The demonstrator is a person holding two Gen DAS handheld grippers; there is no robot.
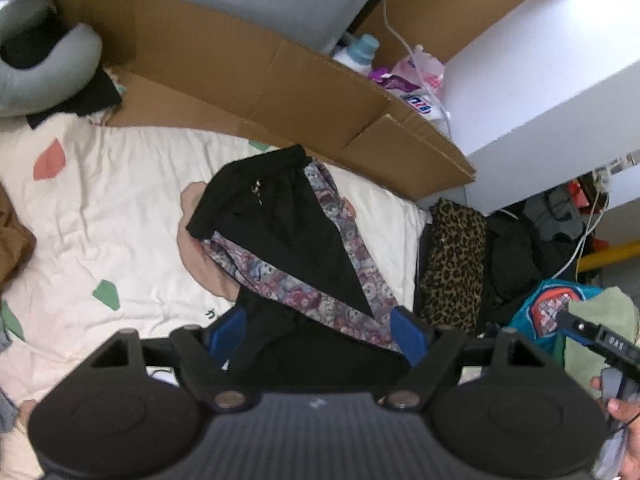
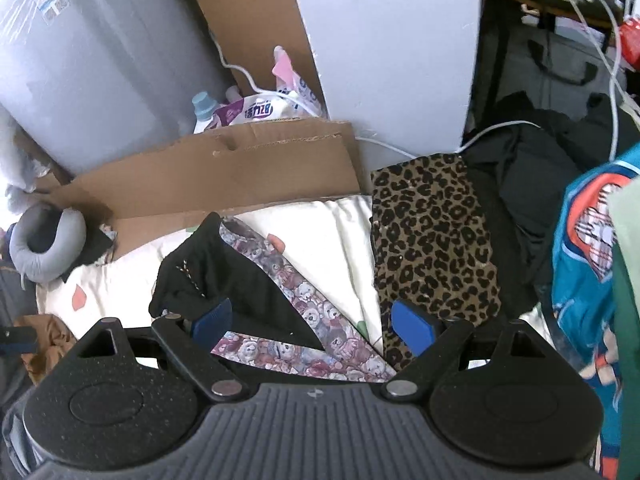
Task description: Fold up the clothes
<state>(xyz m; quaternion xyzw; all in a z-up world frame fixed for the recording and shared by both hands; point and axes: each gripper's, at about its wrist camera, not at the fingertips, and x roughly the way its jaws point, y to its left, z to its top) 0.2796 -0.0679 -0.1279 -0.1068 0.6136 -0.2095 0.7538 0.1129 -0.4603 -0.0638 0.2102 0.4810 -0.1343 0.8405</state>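
Note:
A black garment with bear-print side stripes lies lengthwise on the cream bedsheet; it also shows in the right wrist view. My left gripper is open, its blue pads either side of the garment's near end, hovering just over it. My right gripper is open above the same garment's near part, its right pad over a folded leopard-print piece. Part of the right gripper shows at the left wrist view's right edge.
Flattened cardboard lines the bed's far side. A grey neck pillow sits far left. A brown garment lies at the left edge. Dark clothes and a teal printed garment pile to the right. Detergent bottles and cables stand behind.

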